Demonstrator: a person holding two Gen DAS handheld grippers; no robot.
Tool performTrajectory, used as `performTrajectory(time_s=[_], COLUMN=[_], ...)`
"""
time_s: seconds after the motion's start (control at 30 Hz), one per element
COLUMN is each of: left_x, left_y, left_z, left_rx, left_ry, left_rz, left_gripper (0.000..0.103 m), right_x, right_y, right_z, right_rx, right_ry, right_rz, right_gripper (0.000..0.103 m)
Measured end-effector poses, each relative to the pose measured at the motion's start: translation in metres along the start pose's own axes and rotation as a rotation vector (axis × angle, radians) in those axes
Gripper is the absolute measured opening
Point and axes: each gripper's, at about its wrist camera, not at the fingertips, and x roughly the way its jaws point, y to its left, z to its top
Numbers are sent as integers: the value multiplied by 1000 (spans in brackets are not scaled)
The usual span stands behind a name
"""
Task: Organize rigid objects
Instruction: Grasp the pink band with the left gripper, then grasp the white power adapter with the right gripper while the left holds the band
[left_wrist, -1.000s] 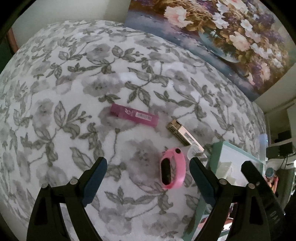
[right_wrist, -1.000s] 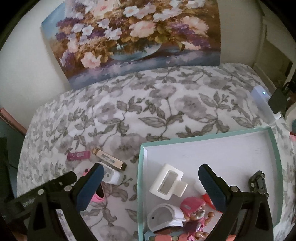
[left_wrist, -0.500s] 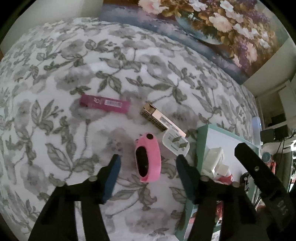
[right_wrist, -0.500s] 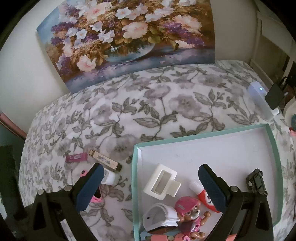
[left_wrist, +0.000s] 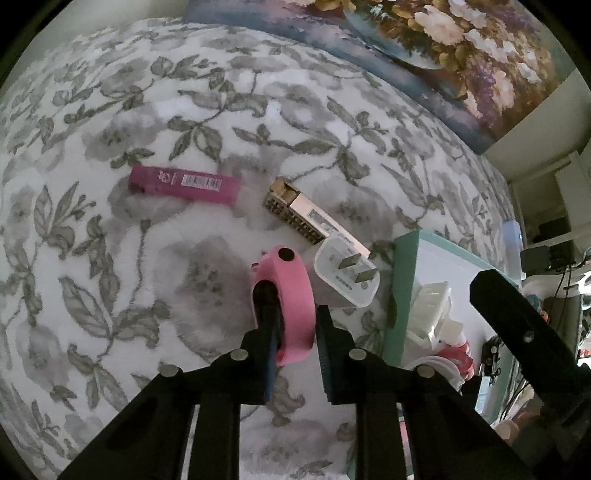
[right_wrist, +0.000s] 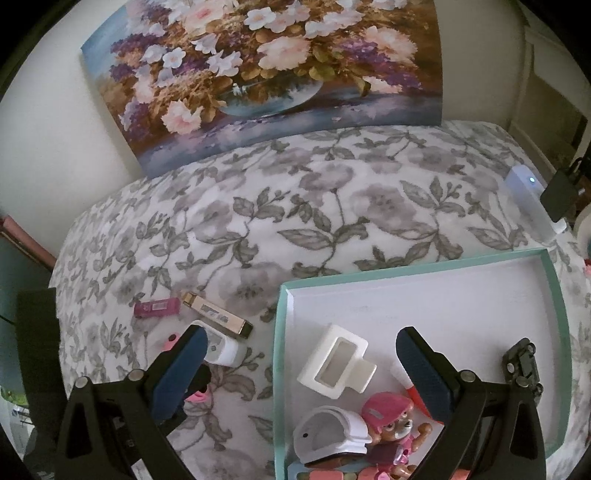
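Observation:
A pink wristband (left_wrist: 291, 295) lies on the flowered bedspread (left_wrist: 184, 110). My left gripper (left_wrist: 293, 314) is closing tight on the wristband's wall, one finger inside the loop and one outside, pads pressing it. Touching the band's right side is a white plug adapter (left_wrist: 345, 278). Behind it lie a gold box (left_wrist: 306, 218) and a magenta box (left_wrist: 183, 183). My right gripper (right_wrist: 301, 336) hangs open above the left part of the teal tray (right_wrist: 282, 332), holding nothing. Only a sliver of the wristband (right_wrist: 171, 341) shows past its left finger.
In the tray lie a white clip (right_wrist: 338, 362), a pink toy pup (right_wrist: 388, 417), a white shell-shaped piece (right_wrist: 332, 432) and a black toy car (right_wrist: 521, 363). A flower painting (right_wrist: 258, 74) leans on the wall. A white device (right_wrist: 528, 199) sits at the bed's right edge.
My left gripper came down and forward over the pink wristband and its wide-open jaws closed on the band's wall. The right gripper stayed put.

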Motion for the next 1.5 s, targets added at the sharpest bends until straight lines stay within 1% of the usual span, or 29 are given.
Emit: performTrajectory(time_s=[0.17, 0.23, 0.33, 0.47, 0.63, 0.8, 0.9, 0.97, 1.07, 1.13, 1.2, 1.27, 1.43, 1.5], left_x=[0, -3, -17, -41, -62, -68, -66, -63, -59, -56, -54, -52, -46, -43], left_y=[1, 5, 17, 44, 75, 84, 84, 84, 86, 88, 89, 89, 87, 86], left_z=[0, 1, 4, 10, 11, 13, 14, 13, 13, 14, 14, 14, 16, 16], left_rx=[-4, -22, -64, -141, -233, -259, -269, -274, -283, -291, -295, -298, -293, -290], left_ry=[-12, -17, -53, -123, -177, -194, -188, -182, -173, -166, -162, -158, -151, -146], left_rz=[-19, -30, -36, 11, -8, -27, -36, -41, -45, -46, -49, -50, -43, -38], left_gripper=[15, 14, 14, 14, 14, 14, 14, 14, 14, 14, 14, 14, 14, 14], right_x=[2, 3, 5, 9, 14, 22, 29, 37, 45, 51, 57, 65, 80, 81], right_y=[3, 5, 10, 21, 43, 64, 75, 80, 83, 84, 84, 83, 81, 82], right_z=[-1, -1, -2, -5, -9, -15, -19, -22, -24, -26, -28, -30, -33, -33], right_rx=[-10, -14, -23, -54, -119, -166, -198, -212, -232, -242, -247, -253, -244, -250], right_ry=[6, 7, 10, 15, 14, 16, 18, 27, 27, 31, 41, 48, 68, 61], right_rz=[-2, 0, 11, 23, 46, 97, 127, 131, 114, 99, 88, 68, 55, 40], right_gripper=[103, 103, 103, 103, 103, 103, 103, 102, 92, 88, 86, 79, 61, 59])
